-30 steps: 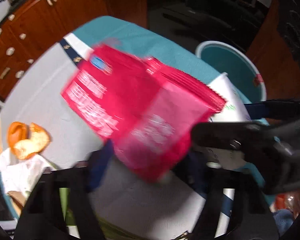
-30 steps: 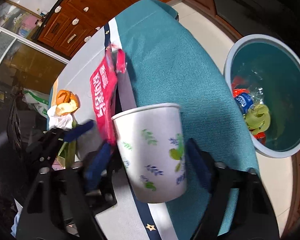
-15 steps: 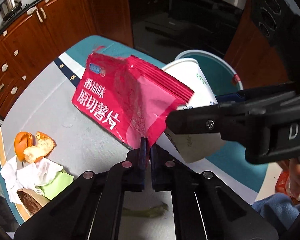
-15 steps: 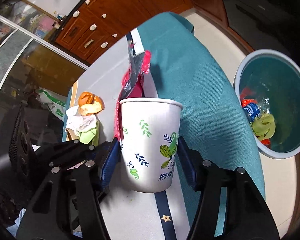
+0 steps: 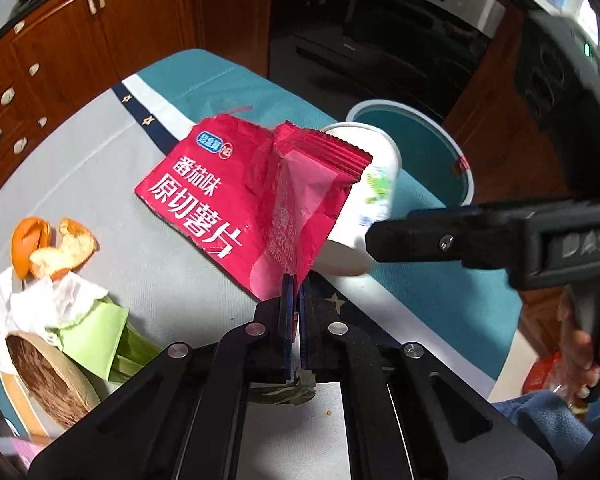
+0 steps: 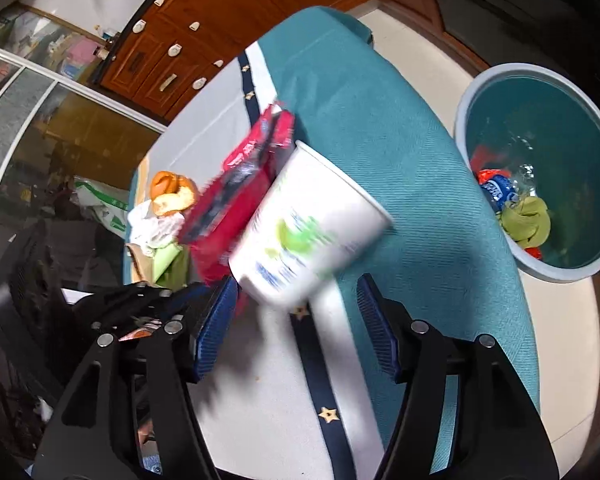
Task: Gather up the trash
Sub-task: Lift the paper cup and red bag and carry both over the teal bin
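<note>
From my right wrist camera the paper cup (image 6: 308, 232) is smeared by motion, so I cannot read its print or tell whether either pad touches it. The red chip bag (image 6: 236, 204) beside it is blurred too, its lettering unreadable there. In my left wrist view the bag (image 5: 236, 200) covers much of the cup's (image 5: 364, 208) near side, and the right gripper's black finger (image 5: 440, 240) crosses its base. The bin (image 5: 432, 148) is partly hidden behind the cup, its contents out of sight there. The wooden dish (image 5: 48, 368) runs into shadow at the left edge.
</note>
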A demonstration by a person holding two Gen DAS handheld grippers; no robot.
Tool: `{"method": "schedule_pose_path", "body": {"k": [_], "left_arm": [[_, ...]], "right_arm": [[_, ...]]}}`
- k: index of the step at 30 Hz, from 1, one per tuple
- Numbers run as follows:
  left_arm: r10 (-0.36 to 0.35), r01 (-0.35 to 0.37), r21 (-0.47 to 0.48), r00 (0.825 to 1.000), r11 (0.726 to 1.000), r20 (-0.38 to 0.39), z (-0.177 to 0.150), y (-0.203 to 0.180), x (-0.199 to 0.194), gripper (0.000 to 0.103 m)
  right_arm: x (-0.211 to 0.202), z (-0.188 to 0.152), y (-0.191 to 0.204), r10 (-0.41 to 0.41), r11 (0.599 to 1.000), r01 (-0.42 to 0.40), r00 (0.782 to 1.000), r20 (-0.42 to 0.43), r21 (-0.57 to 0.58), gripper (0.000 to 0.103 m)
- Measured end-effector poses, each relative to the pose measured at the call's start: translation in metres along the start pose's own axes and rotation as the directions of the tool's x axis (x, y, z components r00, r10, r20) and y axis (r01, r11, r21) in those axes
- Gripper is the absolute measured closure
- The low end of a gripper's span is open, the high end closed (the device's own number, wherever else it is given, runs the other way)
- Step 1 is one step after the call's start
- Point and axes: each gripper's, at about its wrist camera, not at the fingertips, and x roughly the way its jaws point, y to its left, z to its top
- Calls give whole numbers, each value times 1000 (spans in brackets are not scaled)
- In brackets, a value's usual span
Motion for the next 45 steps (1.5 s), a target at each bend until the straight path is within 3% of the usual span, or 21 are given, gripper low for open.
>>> {"method": "schedule_pose_path", "body": {"k": [3, 5, 9, 17, 18, 20, 22, 24, 25, 27, 28, 29, 37, 45], "left_arm": [[-15, 15, -39, 1000, 999, 2, -1, 7, -3, 100], [-25, 24, -68, 1000, 997, -8, -2, 14, -2, 100], [-26, 23, -123, 999, 992, -24, -7, 27, 1, 100], [-4, -3, -148, 999, 989, -47, -11, 36, 9, 94], [11, -19, -144, 998, 989, -55, -8, 35, 13, 89], [46, -54, -136, 997, 989, -57, -5, 33, 17, 58], [75, -80, -126, 996, 989, -44, -1, 31, 20, 54], [61, -66, -127, 997, 990, -48, 4, 31, 25, 54], [60, -64, -126, 997, 990, -40, 7, 30, 26, 56], [26, -30, -115, 999, 993, -33, 8, 26, 26, 86], [54, -57, -103, 998, 993, -28, 8, 22, 23, 102], [81, -81, -89, 997, 993, -10, 8, 18, 18, 102], [39, -34, -81, 997, 996, 59, 17, 8, -31, 102], [-16, 10, 56, 994, 998, 107, 55, -62, -55, 102]], "right_arm": [[7, 2, -3, -4, 1000, 4, 1000, -10, 22, 42], [9, 6, -5, -7, 999, 7, 1000, -4, 37, 33], [12, 21, -4, 1, 997, -3, 999, 32, 82, 23], [49, 35, 5, -48, 995, 45, 999, 24, 91, 24], [51, 34, 6, -52, 995, 50, 998, 22, 86, 29], [54, 32, 7, -39, 997, 36, 999, 33, 73, 37], [52, 30, 13, -63, 997, 61, 997, 49, 43, 39], [52, 29, 15, -59, 998, 58, 997, 41, 27, 42], [52, 29, 15, -58, 998, 57, 998, 39, 25, 42], [49, 31, 14, -52, 998, 51, 998, 40, 28, 43], [46, 31, 13, -48, 998, 46, 998, 44, 32, 44], [40, 32, 14, -54, 998, 53, 997, 59, 26, 44], [-23, 36, -8, -31, 998, 21, 983, 179, 55, 44], [-97, 27, -48, -45, 995, 15, 950, 309, 101, 44]]}}
